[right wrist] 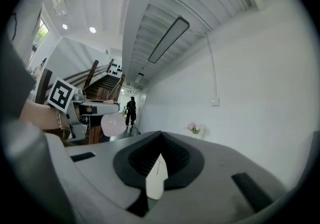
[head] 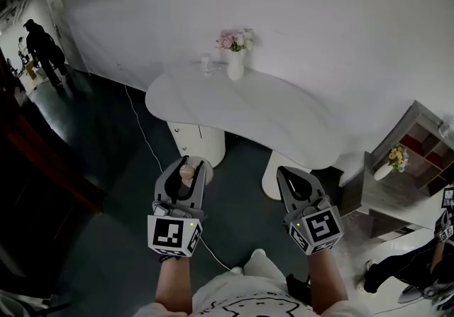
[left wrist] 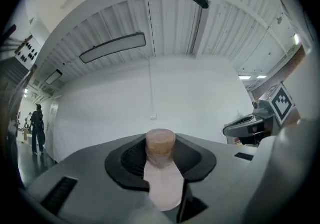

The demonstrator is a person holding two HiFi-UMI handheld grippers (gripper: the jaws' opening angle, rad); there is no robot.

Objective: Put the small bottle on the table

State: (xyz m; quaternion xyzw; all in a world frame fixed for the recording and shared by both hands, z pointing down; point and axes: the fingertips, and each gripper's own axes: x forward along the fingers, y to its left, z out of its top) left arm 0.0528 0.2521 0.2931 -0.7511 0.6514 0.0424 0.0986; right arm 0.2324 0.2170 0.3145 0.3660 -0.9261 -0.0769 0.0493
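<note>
A small pale bottle [head: 186,171] with a brownish cap sits between the jaws of my left gripper [head: 188,164], which is shut on it and held over the dark floor in front of the table. In the left gripper view the bottle [left wrist: 161,170] stands upright, cap towards the jaw tips. The white table [head: 241,113] lies ahead, beyond both grippers. My right gripper [head: 283,171] hangs beside the left one, short of the table's near edge. Its jaws are shut with nothing in them, and the right gripper view shows their tips meeting [right wrist: 160,135].
A white vase of flowers [head: 235,60] and a small glass [head: 206,64] stand at the table's far edge by the wall. A shelf unit [head: 411,149] stands at the right. A cable [head: 145,137] runs across the floor. One person [head: 44,49] is far left and another [head: 418,262] is low right.
</note>
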